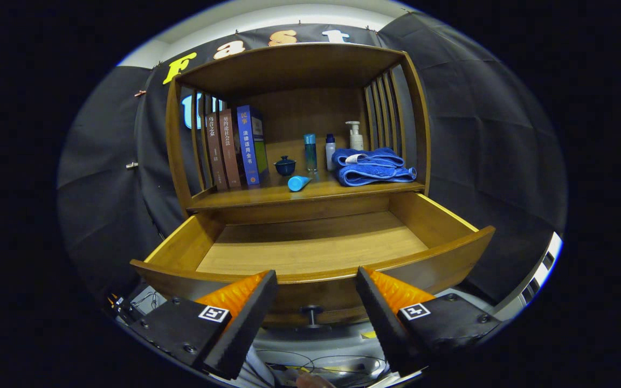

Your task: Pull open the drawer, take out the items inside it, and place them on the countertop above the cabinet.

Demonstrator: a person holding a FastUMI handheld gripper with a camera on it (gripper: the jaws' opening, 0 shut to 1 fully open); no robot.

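1. Black cloth walls close in the booth behind a wooden cabinet (294, 70), which stands straight ahead of the gripper (316, 283).
2. The gripper's two fingers (246, 307) are spread wide and hold nothing; the drawer's knob (311, 311) sits between them, touched by neither.
3. The drawer (310, 269) is pulled well out toward the gripper, its curved front rim just beyond the fingertips. Its light wooden floor looks bare, though the strip right behind the front wall is hidden from this angle.
4. The countertop (267, 195) lies beyond the drawer and a little above it. It carries three upright books (235, 148), a small dark lidded pot (285, 165), a blue tube (298, 182) lying on its side near the front edge, a teal bottle (310, 152), a small white bottle (330, 151), a pump bottle (354, 134) and folded blue towels (372, 166).
5. By the look of it, the emptying is done or nearly so.
6. Risks from here:
   - The tube lies close to the edge and looks round, so a bump to the cabinet could roll it back into the drawer.
   - Reaching in to check the hidden strip could knock the fingers against the front rim.
   - Setting anything more down among the slim bottles could topple them.
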